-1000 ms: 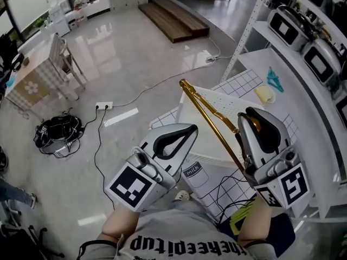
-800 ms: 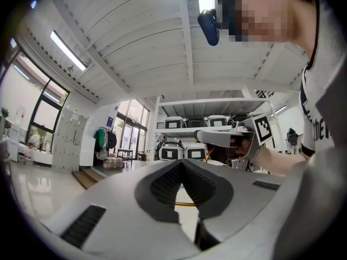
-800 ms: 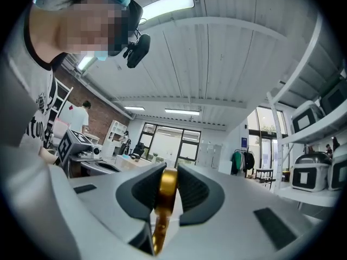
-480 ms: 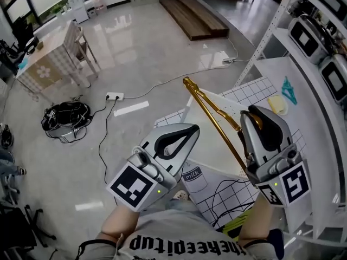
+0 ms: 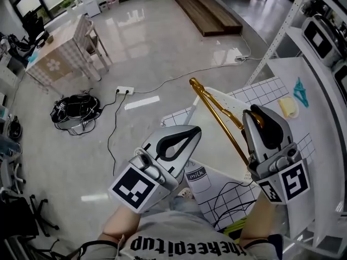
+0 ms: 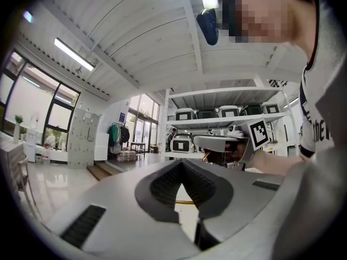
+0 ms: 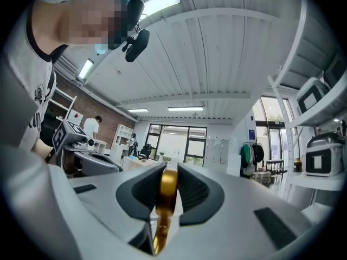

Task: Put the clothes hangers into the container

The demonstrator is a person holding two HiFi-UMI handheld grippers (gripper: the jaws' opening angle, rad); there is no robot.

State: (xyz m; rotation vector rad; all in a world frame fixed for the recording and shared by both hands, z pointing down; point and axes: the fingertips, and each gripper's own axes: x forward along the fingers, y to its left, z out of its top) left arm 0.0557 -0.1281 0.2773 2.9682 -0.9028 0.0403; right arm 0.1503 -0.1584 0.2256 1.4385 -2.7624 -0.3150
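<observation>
A gold clothes hanger (image 5: 217,115) slants from upper left down to my right gripper (image 5: 256,115), which is shut on its lower end. In the right gripper view the gold bar (image 7: 167,191) sits pinched between the dark pads of the right gripper (image 7: 169,169). The hanger hangs above a white perforated container (image 5: 230,103) lying on a checked mat (image 5: 260,88). My left gripper (image 5: 195,129) is to the left of the container, its tips meeting with nothing in them. The left gripper view shows the left gripper (image 6: 182,162) closed the same way.
A teal hanger (image 5: 300,91) and a yellow item (image 5: 287,107) lie on the white shelf at the right, with cookers (image 5: 320,34) above. On the floor are a power strip (image 5: 124,90) with cables, a black bag (image 5: 76,110), a table (image 5: 54,58) and a wooden platform (image 5: 209,12).
The head view has swung a little, so the floor items sit further right and lower in frame. Both grippers and the gold hanger keep nearly the same places and grips.
</observation>
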